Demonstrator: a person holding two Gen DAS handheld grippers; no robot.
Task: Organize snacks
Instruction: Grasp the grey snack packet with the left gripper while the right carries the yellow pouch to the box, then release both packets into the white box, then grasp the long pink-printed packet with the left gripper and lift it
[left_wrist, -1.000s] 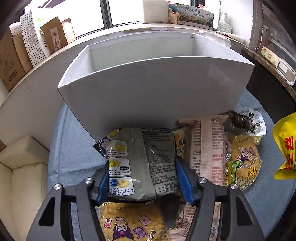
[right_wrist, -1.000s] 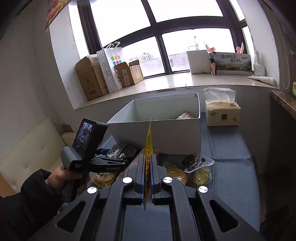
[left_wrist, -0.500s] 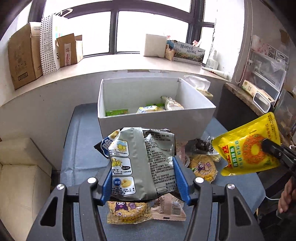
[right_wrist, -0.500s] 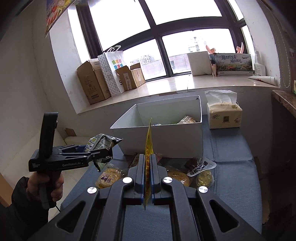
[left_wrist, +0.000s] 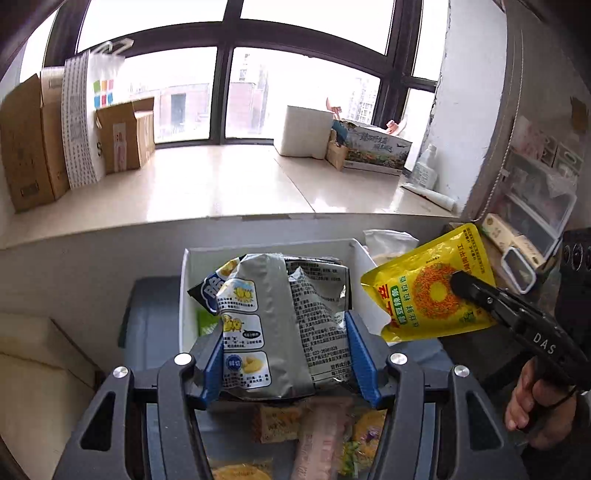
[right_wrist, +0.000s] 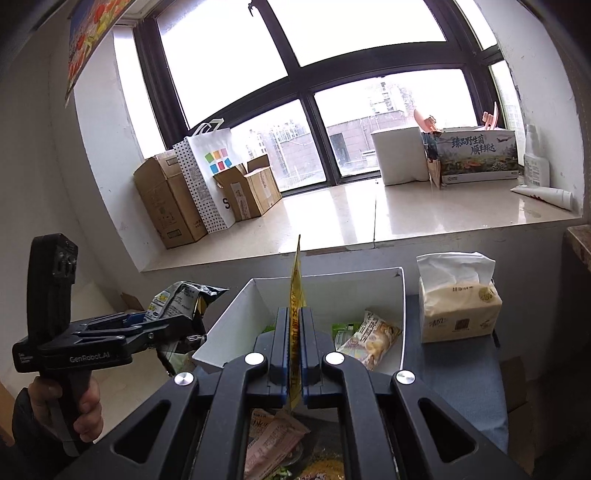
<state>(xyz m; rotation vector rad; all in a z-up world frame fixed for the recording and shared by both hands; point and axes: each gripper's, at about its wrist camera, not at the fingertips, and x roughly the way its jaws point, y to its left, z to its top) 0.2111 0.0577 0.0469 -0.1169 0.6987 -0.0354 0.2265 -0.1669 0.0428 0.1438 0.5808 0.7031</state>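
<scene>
The left gripper (left_wrist: 284, 350) holds its blue pads (left_wrist: 214, 354) apart, clamped on what sits between them. The right gripper (right_wrist: 293, 347) is pressed nearly closed, each handle wrapped by a hand (right_wrist: 79, 402).

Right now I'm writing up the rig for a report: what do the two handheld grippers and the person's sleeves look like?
Both are black plastic pistol-grip tools with cut-out arms, silver screw heads and blue finger pads. The left gripper has white "GenRobot.AI" lettering on its side; the right gripper shows "DAS". A black box stands upright at the back of each. A dark sleeve covers the left wrist.
</scene>
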